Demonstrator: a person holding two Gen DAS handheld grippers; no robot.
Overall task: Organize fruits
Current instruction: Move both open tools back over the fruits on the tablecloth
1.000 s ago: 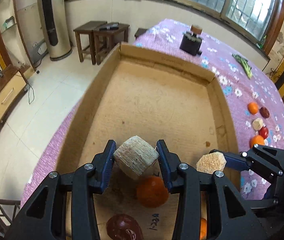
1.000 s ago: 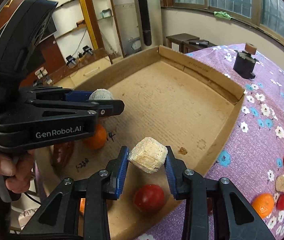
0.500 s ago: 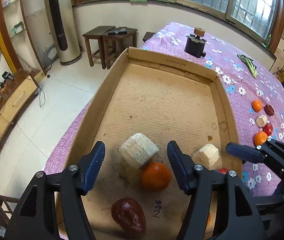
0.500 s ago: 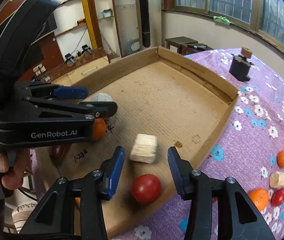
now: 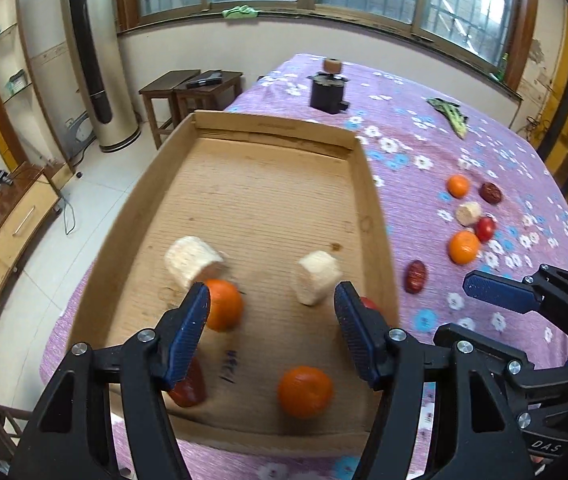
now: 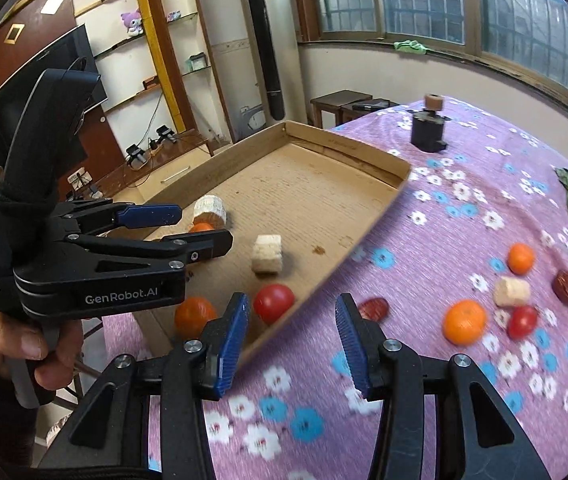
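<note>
L hand-held gripper point(image 5: 269, 330): jaws wide apart, just been opening, nothing betw. them; hangs over near end of box.
R hand-held gripper point(image 6: 292, 338): jaws apart, opened in the last sec, nothing betw. them; over box's near corner & purple cloth.
Box point(image 5: 368, 184): shallow cardboard tray on the flowered cloth; open top.
In box: 2 pale cut chunks, one left point(image 5: 191, 260) touching an orange point(image 5: 223, 310), one right point(image 5: 318, 278) lying free on box floor; 2nd orange point(image 5: 304, 391) near front wall; dark red fruit point(image 5: 189, 390) partly behind L finger; red tomato point(image 6: 273, 303) by the right wall.
On cloth, outside box: dark red date point(image 5: 416, 277) just beside box wall; farther right a cluster – 2 oranges point(image 6: 464, 322), pale chunk point(image 6: 512, 291), tomato point(image 6: 522, 321), another date point(image 6: 565, 287).
Far end of cloth: black block point(image 5: 327, 94) w/ small brown cylinder on top; green veg point(image 5: 450, 114) well apart from fruit.
Person: a hand point(image 6: 11, 340) holds L gripper's handle, seen in R wrist view.
Blur: both views smeared some.
</note>
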